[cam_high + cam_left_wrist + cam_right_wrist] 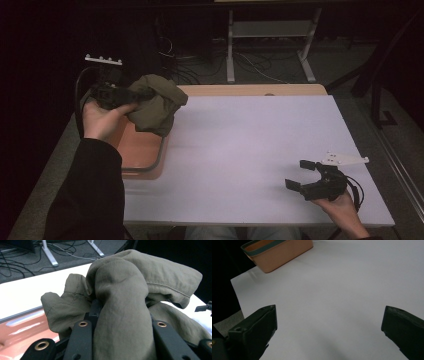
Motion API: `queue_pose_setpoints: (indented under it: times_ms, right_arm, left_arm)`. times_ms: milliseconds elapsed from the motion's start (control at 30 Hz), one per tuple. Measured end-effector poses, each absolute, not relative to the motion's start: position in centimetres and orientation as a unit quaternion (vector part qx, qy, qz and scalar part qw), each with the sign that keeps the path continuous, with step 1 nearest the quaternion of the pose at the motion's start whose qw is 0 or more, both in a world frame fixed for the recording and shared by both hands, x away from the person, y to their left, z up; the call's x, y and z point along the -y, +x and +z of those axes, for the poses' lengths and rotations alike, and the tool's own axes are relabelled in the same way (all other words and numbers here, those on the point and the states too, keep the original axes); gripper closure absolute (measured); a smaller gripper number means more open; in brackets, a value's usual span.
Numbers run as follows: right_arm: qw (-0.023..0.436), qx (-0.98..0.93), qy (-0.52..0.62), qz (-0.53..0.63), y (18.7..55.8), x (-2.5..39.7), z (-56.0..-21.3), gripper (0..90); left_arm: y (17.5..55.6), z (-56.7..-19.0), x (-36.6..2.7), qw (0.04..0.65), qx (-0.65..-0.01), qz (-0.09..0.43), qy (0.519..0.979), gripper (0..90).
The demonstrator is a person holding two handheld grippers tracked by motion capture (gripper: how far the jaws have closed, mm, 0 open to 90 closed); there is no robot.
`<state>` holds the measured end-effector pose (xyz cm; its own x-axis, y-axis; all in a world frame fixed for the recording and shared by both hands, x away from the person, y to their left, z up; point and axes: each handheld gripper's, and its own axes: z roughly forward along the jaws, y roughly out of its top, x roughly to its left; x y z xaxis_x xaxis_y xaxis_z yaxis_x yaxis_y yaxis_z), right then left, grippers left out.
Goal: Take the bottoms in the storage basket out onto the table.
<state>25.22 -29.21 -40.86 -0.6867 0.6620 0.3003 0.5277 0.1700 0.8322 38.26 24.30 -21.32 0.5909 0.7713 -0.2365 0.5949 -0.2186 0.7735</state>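
An olive-green cloth (159,102) hangs bunched over the far end of an orange bin (142,150) at the table's left. My left gripper (145,93) is shut on the cloth and holds it above the bin. In the left gripper view the cloth (120,300) drapes over and between the black jaws, hiding their tips. My right gripper (301,174) rests low over the white table near the front right, jaws spread wide with nothing between them. The right gripper view has its gripper (329,322) over bare table, with the orange bin (279,251) farther off.
The white table top (250,145) stretches between the two hands. Beyond the far edge stand metal table legs (230,50) and loose cables on the floor. A dark chair frame (380,90) is at the right.
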Motion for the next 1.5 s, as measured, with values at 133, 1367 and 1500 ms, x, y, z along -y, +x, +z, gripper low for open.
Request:
queue_pose_setpoints:
  times_ms: [133,1367,1500]
  right_arm:
    - [0.067,-0.762,0.391,0.512,25.2,29.3,-40.8,0.0]
    - [0.068,-0.760,0.389,0.516,25.3,29.8,-40.8,0.0]
    - [0.069,-0.761,0.388,0.515,25.4,29.8,-40.8,0.0]
  left_arm:
    - [38.3,-21.2,-23.7,0.443,-0.434,0.097,0.779,65.6]
    - [40.1,-21.8,-17.2,0.461,-0.381,0.068,0.799,65.5]
    - [40.2,-21.9,-16.6,0.465,-0.376,0.062,0.799,65.4]
